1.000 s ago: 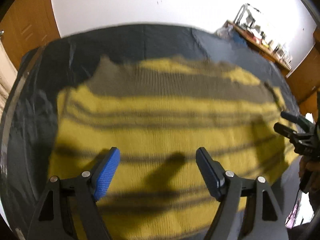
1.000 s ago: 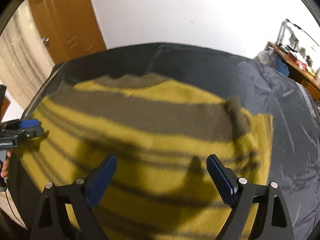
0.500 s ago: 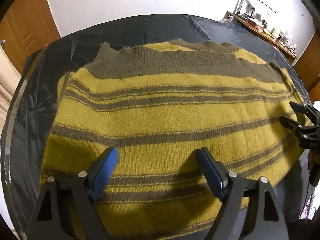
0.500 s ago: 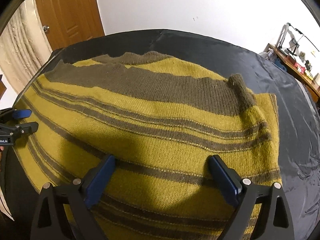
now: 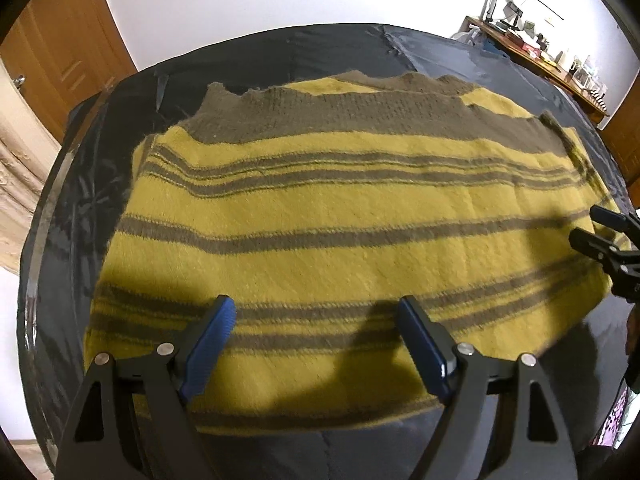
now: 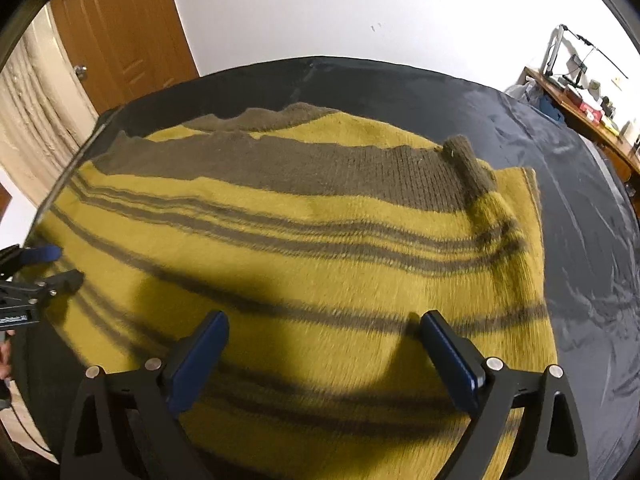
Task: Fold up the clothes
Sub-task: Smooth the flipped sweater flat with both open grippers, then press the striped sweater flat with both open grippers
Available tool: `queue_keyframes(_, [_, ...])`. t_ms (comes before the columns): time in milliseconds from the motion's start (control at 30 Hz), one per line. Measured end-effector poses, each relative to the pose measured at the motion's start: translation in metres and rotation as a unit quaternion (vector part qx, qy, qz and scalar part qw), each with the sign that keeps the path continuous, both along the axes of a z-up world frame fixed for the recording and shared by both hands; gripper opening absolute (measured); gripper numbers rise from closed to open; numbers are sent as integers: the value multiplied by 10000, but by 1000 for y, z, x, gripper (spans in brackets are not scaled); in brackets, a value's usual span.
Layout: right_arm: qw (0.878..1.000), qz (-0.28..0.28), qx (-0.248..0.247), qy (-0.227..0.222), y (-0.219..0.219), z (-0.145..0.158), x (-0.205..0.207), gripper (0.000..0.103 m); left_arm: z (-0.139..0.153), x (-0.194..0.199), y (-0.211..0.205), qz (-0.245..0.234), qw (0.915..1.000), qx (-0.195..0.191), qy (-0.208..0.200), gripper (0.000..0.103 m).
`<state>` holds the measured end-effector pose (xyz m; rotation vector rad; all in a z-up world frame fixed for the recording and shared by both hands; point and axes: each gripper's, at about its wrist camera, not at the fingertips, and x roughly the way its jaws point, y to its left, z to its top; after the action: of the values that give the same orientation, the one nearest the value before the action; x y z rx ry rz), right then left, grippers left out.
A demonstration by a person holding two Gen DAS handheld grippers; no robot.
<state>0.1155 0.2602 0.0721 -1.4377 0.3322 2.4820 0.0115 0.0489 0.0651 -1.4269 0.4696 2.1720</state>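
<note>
A yellow knit sweater with grey-brown stripes (image 5: 340, 216) lies spread flat on a black-covered table (image 5: 72, 216), its broad grey-brown band and wavy edge at the far side. My left gripper (image 5: 316, 320) hovers open over the sweater's near hem, nothing between its blue pads. In the right wrist view the same sweater (image 6: 320, 240) fills the middle, with a folded-over grey cuff (image 6: 468, 164) near its far right corner. My right gripper (image 6: 324, 332) is open above the sweater's near part. Each gripper shows at the other view's edge: the right gripper (image 5: 596, 228) and the left gripper (image 6: 48, 268).
The black cover (image 6: 592, 208) extends bare to the right of the sweater. A wooden door (image 6: 120, 28) and a curtain (image 6: 36, 120) stand at the left, a white wall behind. A cluttered wooden desk (image 5: 536, 52) stands at the far right.
Both cameras have pulled back and steadied from a blurred view. The sweater now lies flat and the near hem shows below my left gripper. Both grippers stay open.
</note>
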Motion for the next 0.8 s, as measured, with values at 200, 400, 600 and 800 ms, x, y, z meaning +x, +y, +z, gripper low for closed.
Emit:
queue_keyframes(200, [9996, 210, 118, -152, -13, -8, 14, 98, 0, 8, 3, -31, 9999, -99, 10, 85])
queue_keyframes(400, [9973, 521, 478, -221, -22, -18, 17, 102, -2, 8, 0, -19, 9998, -164, 60, 85])
queue_keyframes(600, [9966, 582, 587, -28, -23, -20, 21, 102, -1, 11, 1, 88, 9996, -239, 88, 86])
queue_keyframes(800, [9958, 647, 633, 97, -21, -22, 24, 102, 4, 15, 3, 188, 9990, -368, 163, 86])
